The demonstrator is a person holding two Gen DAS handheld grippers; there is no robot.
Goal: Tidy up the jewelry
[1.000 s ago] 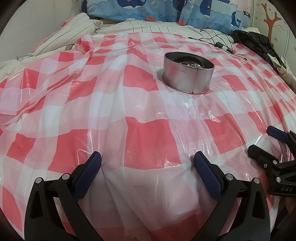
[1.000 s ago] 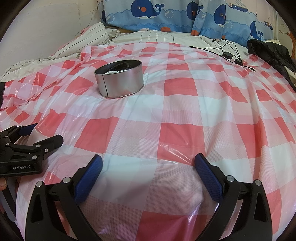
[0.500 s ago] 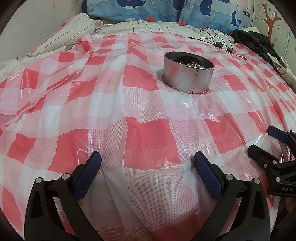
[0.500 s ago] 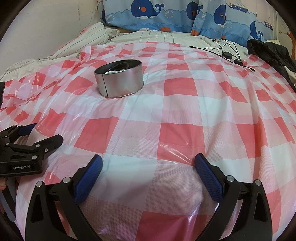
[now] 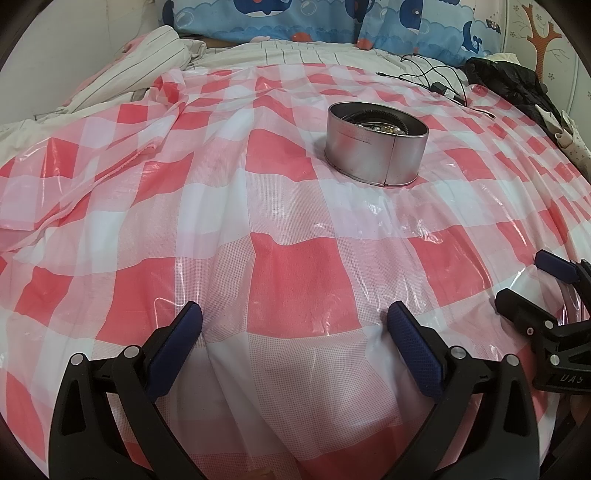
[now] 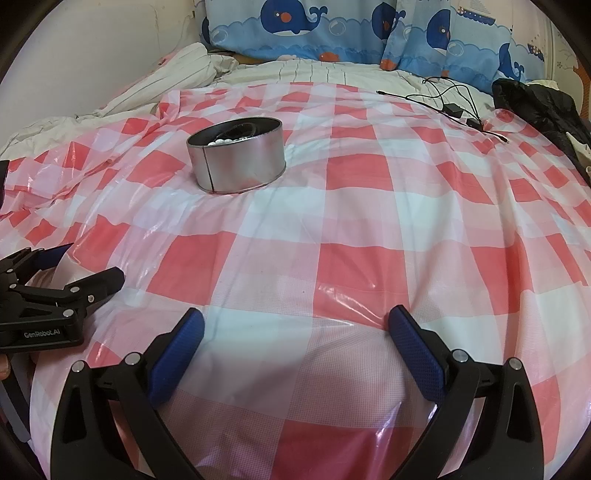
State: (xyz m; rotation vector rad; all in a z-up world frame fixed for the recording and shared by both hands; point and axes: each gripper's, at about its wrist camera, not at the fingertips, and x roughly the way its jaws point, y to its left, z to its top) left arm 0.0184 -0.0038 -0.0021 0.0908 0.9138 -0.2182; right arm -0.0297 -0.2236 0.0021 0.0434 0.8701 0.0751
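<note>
- The left gripper (image 5: 293, 325) rests low over a red-and-white checked plastic sheet (image 5: 295, 273) spread on a bed; its jaws stand wide apart with nothing between them.
- The right gripper (image 6: 295, 328) sits just beside it over the same sheet, jaws also spread wide and empty.
- Each gripper shows at the edge of the other's view, close at its side.
- A round metal tin (image 5: 376, 147) stands upright on the sheet, well ahead of both grippers, lid off.
- Inside the tin lies jewelry (image 6: 229, 139): white beads and a dark ring-shaped piece, perhaps a bracelet, though it is too small to tell.
- Beyond the sheet lie a striped blanket (image 6: 184, 74) and blue whale-print pillows (image 6: 295, 29).
- A black cable (image 6: 443, 96) trails over the sheet's far right part, near a black garment (image 5: 517, 88).
</note>
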